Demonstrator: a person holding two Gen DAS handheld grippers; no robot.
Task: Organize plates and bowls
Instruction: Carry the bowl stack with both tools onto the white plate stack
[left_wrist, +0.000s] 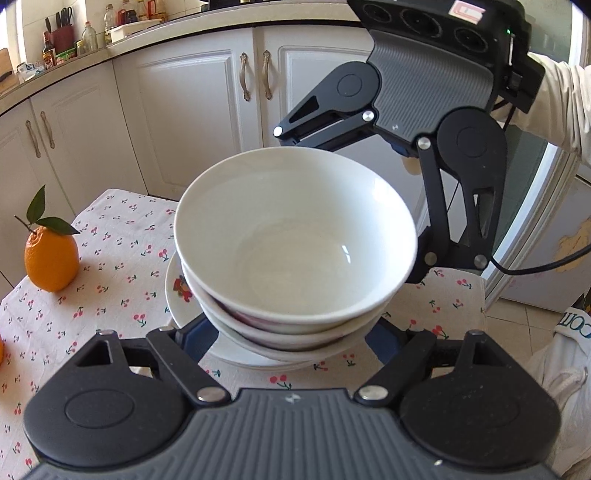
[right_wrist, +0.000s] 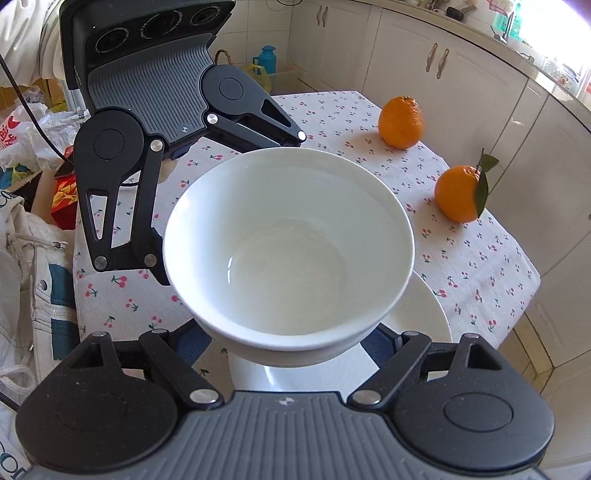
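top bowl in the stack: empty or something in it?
Empty. The top bowl shows a bare white inside down to its base in both wrist views.

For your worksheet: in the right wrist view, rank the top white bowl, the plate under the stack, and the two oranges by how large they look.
1. Top white bowl, though nearness to the camera inflates it.
2. Plate, mostly hidden beneath the bowls.
3. The leafy orange and the far orange look alike; I won't rank them.

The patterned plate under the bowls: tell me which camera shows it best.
The left wrist view. There the patterned plate pokes out left of the stacked bowls, showing a red motif on its face. The right wrist view shows only plain white plate surface beneath the bowls, no pattern visible.
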